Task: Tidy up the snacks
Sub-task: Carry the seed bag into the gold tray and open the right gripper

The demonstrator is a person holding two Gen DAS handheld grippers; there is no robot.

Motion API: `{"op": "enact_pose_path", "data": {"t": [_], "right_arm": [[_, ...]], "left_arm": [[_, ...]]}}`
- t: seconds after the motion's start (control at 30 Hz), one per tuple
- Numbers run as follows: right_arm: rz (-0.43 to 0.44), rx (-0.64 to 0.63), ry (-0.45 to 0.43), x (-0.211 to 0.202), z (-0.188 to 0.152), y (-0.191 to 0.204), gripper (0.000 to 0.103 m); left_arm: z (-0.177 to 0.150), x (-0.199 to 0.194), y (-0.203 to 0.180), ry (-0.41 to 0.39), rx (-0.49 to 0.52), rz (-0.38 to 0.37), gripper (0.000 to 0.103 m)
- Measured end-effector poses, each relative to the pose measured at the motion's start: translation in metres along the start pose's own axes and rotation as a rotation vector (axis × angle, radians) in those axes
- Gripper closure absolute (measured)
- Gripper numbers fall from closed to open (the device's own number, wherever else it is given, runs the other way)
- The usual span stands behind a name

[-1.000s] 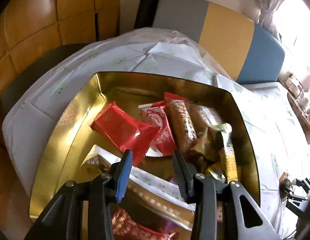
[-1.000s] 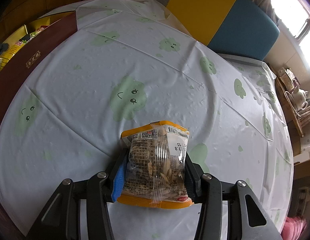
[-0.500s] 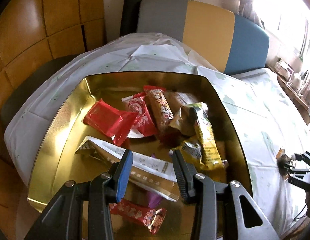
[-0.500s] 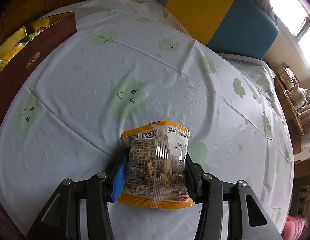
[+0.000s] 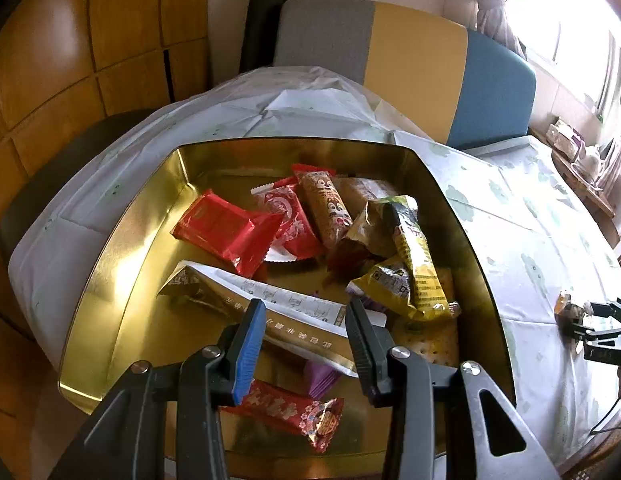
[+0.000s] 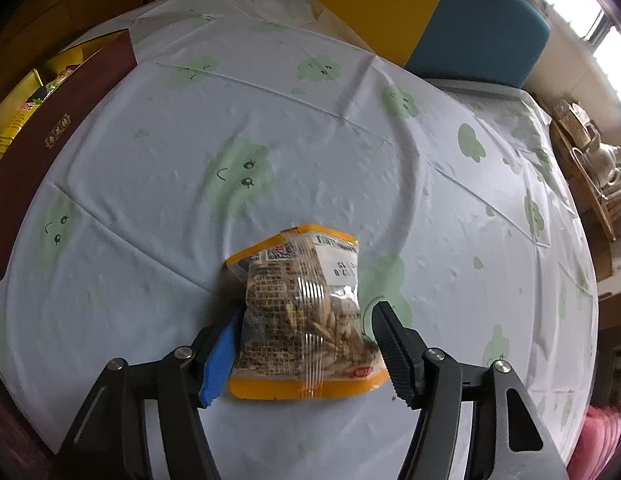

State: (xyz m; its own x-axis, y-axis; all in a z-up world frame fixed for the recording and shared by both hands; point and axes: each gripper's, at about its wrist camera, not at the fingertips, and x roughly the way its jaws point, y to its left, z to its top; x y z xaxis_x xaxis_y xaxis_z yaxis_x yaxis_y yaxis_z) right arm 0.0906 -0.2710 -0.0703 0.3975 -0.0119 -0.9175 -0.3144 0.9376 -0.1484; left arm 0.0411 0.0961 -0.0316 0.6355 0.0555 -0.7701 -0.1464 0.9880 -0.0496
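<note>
**Snack stock: gold tin part-filled, seed packet loose on bench**

- Left gripper (image 5: 305, 334): fingers apart, nothing between them; hangs over near side of gold tin (image 5: 122, 280).
- Gold tin: sits on bench w/ white cloth, green cloud print (image 6: 350, 128). Contents, approx.:
  - red foil pack (image 5: 226, 236), far-left
  - red/white wrapper (image 5: 288, 220), just right of it, partly under it
  - brown biscuit bar (image 5: 326, 208), far centre
  - yellow wrappers (image 5: 410, 268), right side, piled
  - long gold/white packet (image 5: 246, 304), lying across near centre
  - red flowered sweet (image 5: 294, 412), near edge, partly behind left finger
  - purple wrapper (image 5: 320, 376), mostly hidden under long packet
- Right gripper (image 6: 302, 344): fingers have just been opening; seed packet between them, right finger (image 6: 390, 344) stands clear of it, blue-padded left finger at its edge, contact unclear.
- Seed packet (image 6: 302, 312): clear, orange-trimmed, flat on cloth, well right of tin.
- Tin's dark red outer wall (image 6: 58, 136) shows at far left in right wrist view.
</note>
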Motion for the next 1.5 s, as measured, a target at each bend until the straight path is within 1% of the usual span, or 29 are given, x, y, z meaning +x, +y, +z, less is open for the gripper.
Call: {"op": "enact_pose_path", "data": {"t": [0.07,0.17,0.2,0.33,0.53,0.63,0.77,0.9,1.03,1.13,1.2,1.27,1.33,1.43,1.47,1.5], "right_arm": [[-0.009,-0.006,0.005,-0.001,-0.001,0.001,0.037],[-0.021,-0.018,0.007,-0.003,-0.003,0.006,0.046],[-0.024,-0.02,0.006,-0.003,-0.003,0.008,0.047],[-0.037,-0.023,-0.009,-0.005,-0.01,0.016,0.048],[-0.047,0.024,-0.012,-0.008,-0.012,0.019,0.048],[0.009,0.064,-0.032,-0.013,-0.007,0.019,0.05],[0.09,0.09,-0.102,-0.033,0.006,0.029,0.05],[0.181,0.035,-0.191,-0.059,0.029,0.062,0.05],[0.303,-0.063,-0.286,-0.089,0.055,0.11,0.05],[0.415,-0.157,-0.342,-0.108,0.078,0.159,0.05],[0.466,-0.212,-0.36,-0.114,0.088,0.191,0.05],[0.521,-0.26,-0.36,-0.113,0.099,0.225,0.049],[0.564,-0.292,-0.339,-0.103,0.108,0.258,0.048],[0.565,-0.334,-0.263,-0.073,0.114,0.292,0.046],[0.555,-0.339,-0.231,-0.061,0.114,0.296,0.046],[0.551,-0.339,-0.213,-0.052,0.113,0.299,0.044]], "left_arm": [[-0.001,-0.001,0.002,-0.001,-0.005,-0.001,0.061],[-0.002,-0.003,0.008,-0.006,-0.013,-0.002,0.061],[-0.002,-0.004,0.01,-0.008,-0.015,0.0,0.061],[-0.002,-0.01,0.027,-0.02,-0.04,0.02,0.061],[0.0,-0.02,0.069,-0.041,-0.141,0.065,0.061],[0.0,-0.024,0.089,-0.056,-0.182,0.099,0.061],[0.001,-0.027,0.108,-0.066,-0.224,0.126,0.061],[0.003,-0.03,0.116,-0.081,-0.24,0.134,0.061],[0.004,-0.03,0.119,-0.086,-0.25,0.137,0.061],[0.003,-0.028,0.122,-0.082,-0.257,0.137,0.061],[0.001,-0.027,0.124,-0.077,-0.266,0.138,0.061],[-0.001,-0.025,0.127,-0.07,-0.27,0.14,0.061],[-0.002,-0.023,0.129,-0.063,-0.274,0.139,0.061],[-0.005,-0.019,0.129,-0.052,-0.27,0.138,0.061],[-0.005,-0.019,0.129,-0.051,-0.268,0.137,0.061],[-0.005,-0.018,0.127,-0.052,-0.263,0.143,0.061]]}}
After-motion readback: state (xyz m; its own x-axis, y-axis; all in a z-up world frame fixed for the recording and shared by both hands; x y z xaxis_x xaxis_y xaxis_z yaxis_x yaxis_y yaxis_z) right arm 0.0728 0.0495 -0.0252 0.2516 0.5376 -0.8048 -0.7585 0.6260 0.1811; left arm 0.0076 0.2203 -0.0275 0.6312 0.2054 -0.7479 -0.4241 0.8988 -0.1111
